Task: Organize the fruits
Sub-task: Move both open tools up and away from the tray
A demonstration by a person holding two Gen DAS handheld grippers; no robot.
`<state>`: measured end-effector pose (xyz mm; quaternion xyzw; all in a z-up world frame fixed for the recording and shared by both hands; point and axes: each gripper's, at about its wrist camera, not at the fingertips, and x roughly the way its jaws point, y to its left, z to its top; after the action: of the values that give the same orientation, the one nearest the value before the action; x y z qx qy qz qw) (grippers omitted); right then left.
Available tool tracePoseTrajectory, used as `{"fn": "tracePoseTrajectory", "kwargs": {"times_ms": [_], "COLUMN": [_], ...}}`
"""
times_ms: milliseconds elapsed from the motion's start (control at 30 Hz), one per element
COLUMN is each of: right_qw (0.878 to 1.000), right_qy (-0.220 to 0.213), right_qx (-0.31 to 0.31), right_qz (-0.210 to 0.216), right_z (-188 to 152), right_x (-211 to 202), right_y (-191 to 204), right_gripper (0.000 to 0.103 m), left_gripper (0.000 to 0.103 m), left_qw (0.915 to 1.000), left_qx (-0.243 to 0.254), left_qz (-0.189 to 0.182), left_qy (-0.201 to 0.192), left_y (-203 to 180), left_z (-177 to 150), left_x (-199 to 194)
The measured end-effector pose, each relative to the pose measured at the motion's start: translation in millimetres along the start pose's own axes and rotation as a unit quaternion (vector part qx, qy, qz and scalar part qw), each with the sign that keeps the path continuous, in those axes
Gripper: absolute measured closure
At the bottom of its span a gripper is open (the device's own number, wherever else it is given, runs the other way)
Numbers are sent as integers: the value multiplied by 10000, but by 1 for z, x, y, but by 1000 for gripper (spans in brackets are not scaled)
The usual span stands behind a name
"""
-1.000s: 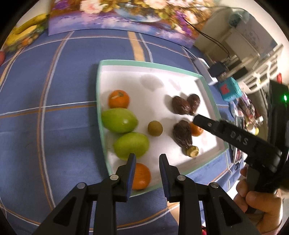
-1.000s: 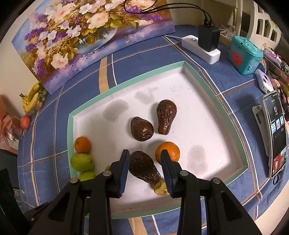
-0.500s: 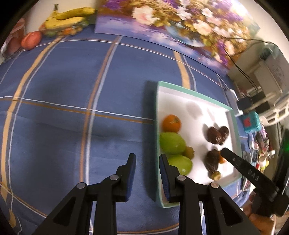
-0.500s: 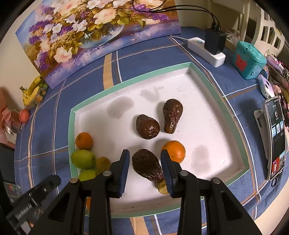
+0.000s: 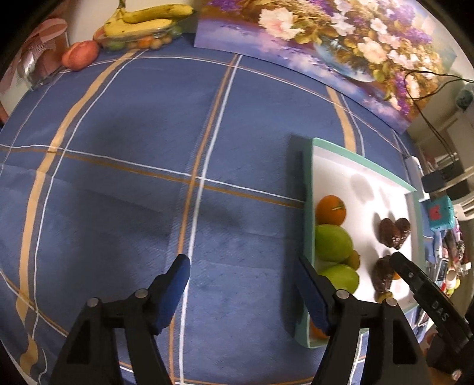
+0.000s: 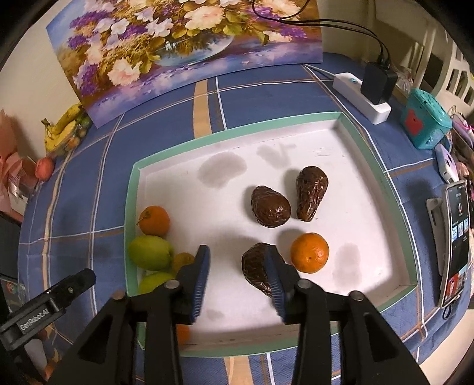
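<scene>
A white tray with a teal rim holds three dark avocados: two side by side and one nearer. My right gripper hangs over the tray, its jaws opening. Its right finger overlaps the near avocado without pressing it. An orange lies just right. Along the left wall sit another orange, two green mangoes and a small brownish fruit. My left gripper is over the bare blue cloth left of the tray, jaws opening and nothing between them.
Bananas on a dish and a red fruit sit at the far left corner. A flower painting leans at the back. A power strip, a teal box and a phone stand right of the tray.
My left gripper swung left off the tray to the cloth and its jaws spread wide. The right gripper's jaws parted from around the near avocado and shifted slightly left.
</scene>
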<state>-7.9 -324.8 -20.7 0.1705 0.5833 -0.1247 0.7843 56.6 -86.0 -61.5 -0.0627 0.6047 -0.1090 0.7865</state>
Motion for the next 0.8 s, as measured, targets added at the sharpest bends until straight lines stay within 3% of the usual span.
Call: {"fn": "tracePoseTrajectory", "kwargs": {"times_ms": [133, 167, 200, 367, 400, 467, 633, 800], "right_qw": [10000, 10000, 9999, 9995, 9992, 9987, 9980, 9975], "right_qy": [-19, -25, -34, -174, -216, -321, -546, -579], "right_qx": [-46, -64, -83, -257, -300, -322, -297, -357], "right_qz": [-46, -65, -76, -109, -150, -223, -127, -195], "right_z": [0, 0, 0, -1, -1, -1, -1, -4], "right_x": [2, 2, 2, 2, 2, 0, -6, -8], "right_y": [1, 2, 2, 8, 9, 11, 14, 19], "right_gripper": [43, 35, 27, 18, 9, 3, 3, 3], "left_gripper": [1, 0, 0, 0, 0, 0, 0, 0], "left_qw": [9997, 9996, 9995, 9990, 9990, 9988, 9971, 9903], "left_qx": [-57, -73, -96, -205, -189, -45, 197, 520], "left_qz": [243, 274, 298, 376, 374, 415, 559, 946], "left_qy": [-54, -62, -73, -136, -152, -259, -481, -869], "left_y": [7, 9, 11, 21, 23, 22, 16, 8], "left_z": [0, 0, 0, 1, 1, 2, 3, 3], "left_x": [3, 3, 4, 6, 5, 4, -1, -21]}}
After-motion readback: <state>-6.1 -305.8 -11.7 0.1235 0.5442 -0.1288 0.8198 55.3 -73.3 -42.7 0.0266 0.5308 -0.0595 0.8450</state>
